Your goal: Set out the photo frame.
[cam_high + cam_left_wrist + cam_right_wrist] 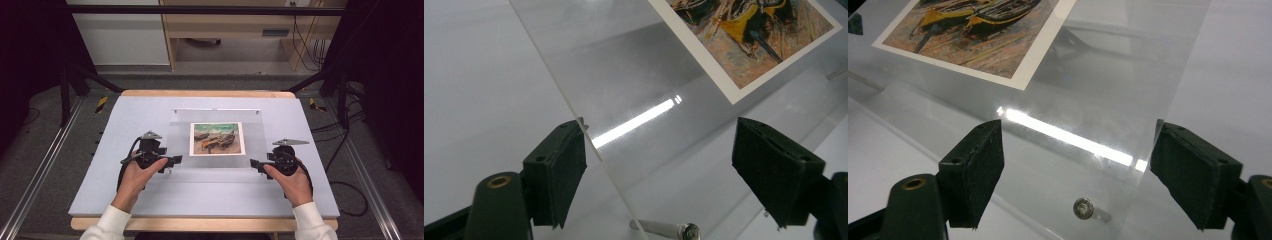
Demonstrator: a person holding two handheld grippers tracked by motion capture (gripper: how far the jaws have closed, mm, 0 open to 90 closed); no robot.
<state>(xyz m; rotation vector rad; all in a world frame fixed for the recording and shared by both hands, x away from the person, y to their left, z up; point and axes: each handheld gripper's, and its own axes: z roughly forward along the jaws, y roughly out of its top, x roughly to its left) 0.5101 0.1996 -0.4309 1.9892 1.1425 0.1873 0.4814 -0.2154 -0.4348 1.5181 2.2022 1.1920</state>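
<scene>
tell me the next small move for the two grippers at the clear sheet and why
Probably close both sets of jaws on the sheet's side edges. The left gripper and the right gripper each straddle an edge of the clear acrylic sheet with open jaws, pads not yet pressing. The boat picture lies at its middle and a metal standoff sits at its corner, so a grip on both sides looks like the way to lift it evenly.

Clear acrylic sheet (218, 142) flat over boat print (217, 138)
</scene>
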